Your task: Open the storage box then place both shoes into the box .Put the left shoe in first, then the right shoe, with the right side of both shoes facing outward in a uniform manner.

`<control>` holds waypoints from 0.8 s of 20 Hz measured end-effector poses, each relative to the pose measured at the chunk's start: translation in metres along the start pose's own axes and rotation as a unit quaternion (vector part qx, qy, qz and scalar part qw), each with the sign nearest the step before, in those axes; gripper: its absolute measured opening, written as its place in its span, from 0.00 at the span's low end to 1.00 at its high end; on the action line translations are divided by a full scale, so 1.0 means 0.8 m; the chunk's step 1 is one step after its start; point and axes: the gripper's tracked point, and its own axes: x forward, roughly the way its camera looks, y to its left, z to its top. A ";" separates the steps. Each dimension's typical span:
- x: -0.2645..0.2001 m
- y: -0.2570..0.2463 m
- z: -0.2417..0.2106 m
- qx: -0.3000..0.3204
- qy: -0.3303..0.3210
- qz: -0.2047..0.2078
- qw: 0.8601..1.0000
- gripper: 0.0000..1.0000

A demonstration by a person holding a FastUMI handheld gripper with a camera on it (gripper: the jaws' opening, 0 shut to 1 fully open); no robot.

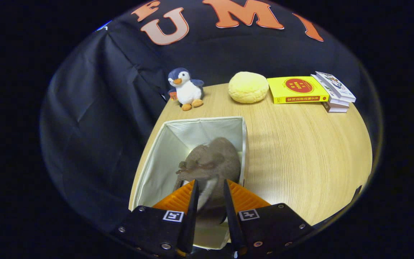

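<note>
Shoe direction: the brown shoe (210, 162) has its long axis running from the fingers away toward the far wall of the box, rounded toe end farthest from the gripper, heel end nearest it.
Shoe look: taupe-brown, matte, suede-like upper; laces bunched on its left flank; a pale lining or sole edge shows at the heel between the fingers.
Shoe place: lower centre of the frame, inside the storage box (164, 151), lying against its right wall.
Gripper: the gripper (209, 187) is clenched on the shoe's heel end, one finger pressing each side of it.
Box: open-topped, squarish, cream fabric walls with soft creases, standing at the left edge of the table (300, 154).
Table: light wood grain, smooth, rounded.
Penguin toy (186, 88): plush, blue, white and orange, upright beyond the box, upper centre-left.
Cushion (248, 87): round, pale yellow, soft, to the right of the penguin.
Books (309, 90): a yellow one lying flat beside a small stack, upper right.
</note>
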 end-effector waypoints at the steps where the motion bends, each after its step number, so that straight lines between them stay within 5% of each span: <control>1: -0.009 0.000 0.008 -0.005 -0.010 0.009 1.000 0.47; 9: -0.118 -0.074 0.074 -0.074 -0.139 0.020 0.987 0.77; 16: -0.218 -0.164 0.131 -0.114 -0.244 -0.003 0.963 0.86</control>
